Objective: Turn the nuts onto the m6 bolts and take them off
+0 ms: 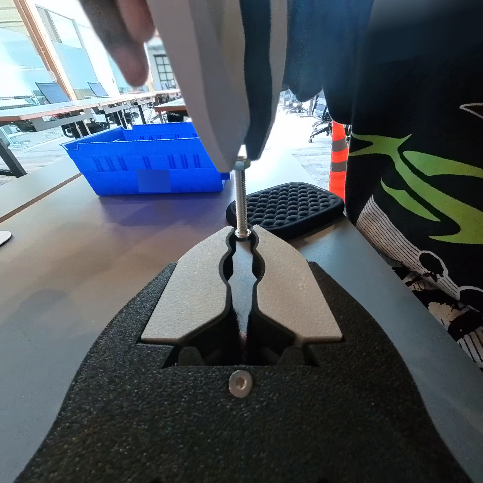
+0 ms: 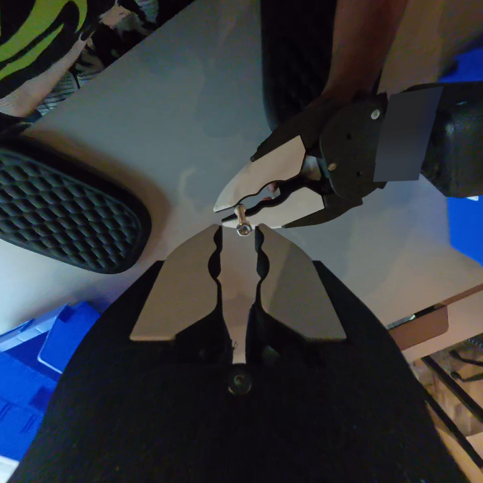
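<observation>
Gripping the bolt low on its thread, the left claw is nearly shut, both fingertips pressed onto the hex part at the bolt's base so the shaft stands upright above the grey table. At the shaft's top sits the nut, and around it hangs the right claw, coming down from 12 o'clock in the left view. Its fingers are parted, with a visible gap on either side of the nut, so it has hold of nothing at present; the nut merely lies between the tips, a little toward the 1 o'clock side.

Risks from here, as I judge them:
- The nut sits off centre between the parted fingers. Closing now could catch one corner only and knock the nut crooked on the thread, or pinch the thread instead.
- The nut appears to be at the very end of the shaft. If it is on by a turn or less, a nudge may drop it to the table or roll it toward the black honeycomb pad at 2 o'clock.
- Twisting hard from above could swivel the bolt in the left claw's narrow hold, since only the tips clamp it.

A blue bin stands at 10 o'clock, well clear.
</observation>
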